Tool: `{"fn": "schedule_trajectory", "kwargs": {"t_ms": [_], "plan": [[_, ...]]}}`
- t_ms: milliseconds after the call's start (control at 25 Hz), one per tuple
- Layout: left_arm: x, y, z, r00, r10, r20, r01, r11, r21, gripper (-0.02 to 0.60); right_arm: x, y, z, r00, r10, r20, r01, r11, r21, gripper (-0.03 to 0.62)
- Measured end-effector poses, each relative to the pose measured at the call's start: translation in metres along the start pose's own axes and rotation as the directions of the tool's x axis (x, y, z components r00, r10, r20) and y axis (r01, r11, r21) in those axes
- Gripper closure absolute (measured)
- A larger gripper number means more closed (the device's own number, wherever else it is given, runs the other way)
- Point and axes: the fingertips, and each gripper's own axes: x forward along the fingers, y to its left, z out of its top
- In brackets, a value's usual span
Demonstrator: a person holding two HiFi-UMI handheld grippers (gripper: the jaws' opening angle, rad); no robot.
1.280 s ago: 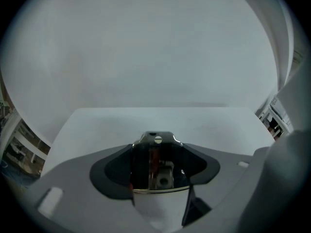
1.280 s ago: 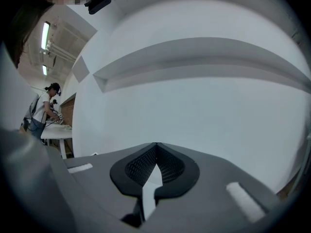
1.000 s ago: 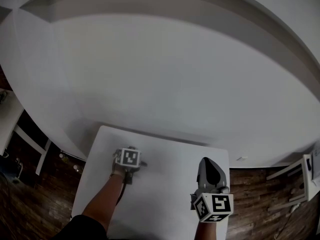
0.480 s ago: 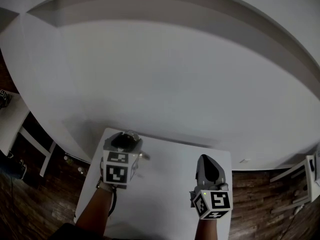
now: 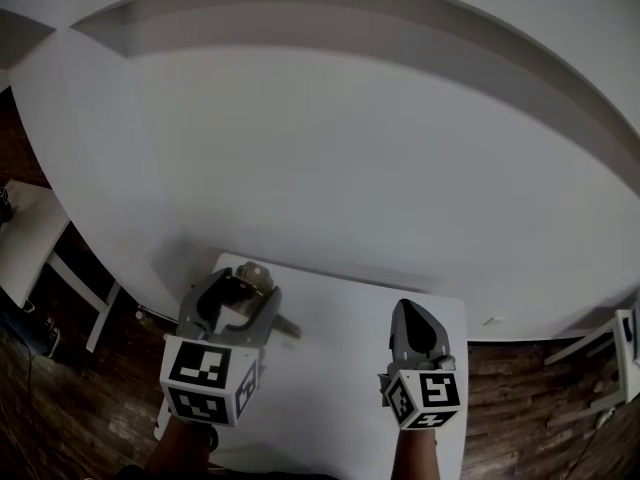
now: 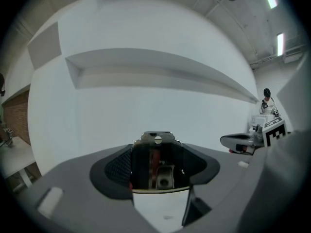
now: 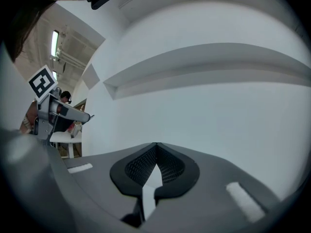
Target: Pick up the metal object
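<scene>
Since a second ago the left gripper (image 5: 242, 296) has risen off the worktop (image 5: 330, 408) toward the head camera, carrying the metal object (image 6: 156, 154) with it; the pickup looks essentially done, with only a steady hold left; its fingers (image 6: 119, 166) stand wide, clamped on the object's sides; the right gripper (image 5: 415, 330) hovers over the worktop's right side, fingers (image 7: 138, 166) pressed together, empty.

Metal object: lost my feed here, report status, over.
Left gripper shut on metal object, held above white table. Right gripper shut, empty. No obstruction seen.
</scene>
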Motion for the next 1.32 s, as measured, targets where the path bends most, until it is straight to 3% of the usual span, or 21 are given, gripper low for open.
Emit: {"fn": "schedule_trajectory", "kwargs": {"t_ms": [280,480,1320], "plan": [[-0.030,-0.014,0.013,0.999,-0.029,0.041,0.028,0.999,0.018,0.290,-0.001,0.010,-0.003,0.999,-0.005,-0.040,0.003,0.999,-0.043,0.585],[-0.036,-0.011,0.018,0.998,-0.015,0.054,0.014,1.000,0.022,0.290,-0.002,0.014,0.006,1.000,-0.020,-0.014,0.019,0.997,-0.080,0.585],[-0.042,-0.007,0.017,0.998,-0.005,0.055,0.004,1.000,0.031,0.288,-0.008,0.014,0.007,1.000,-0.024,-0.019,0.023,0.997,-0.074,0.585]]}}
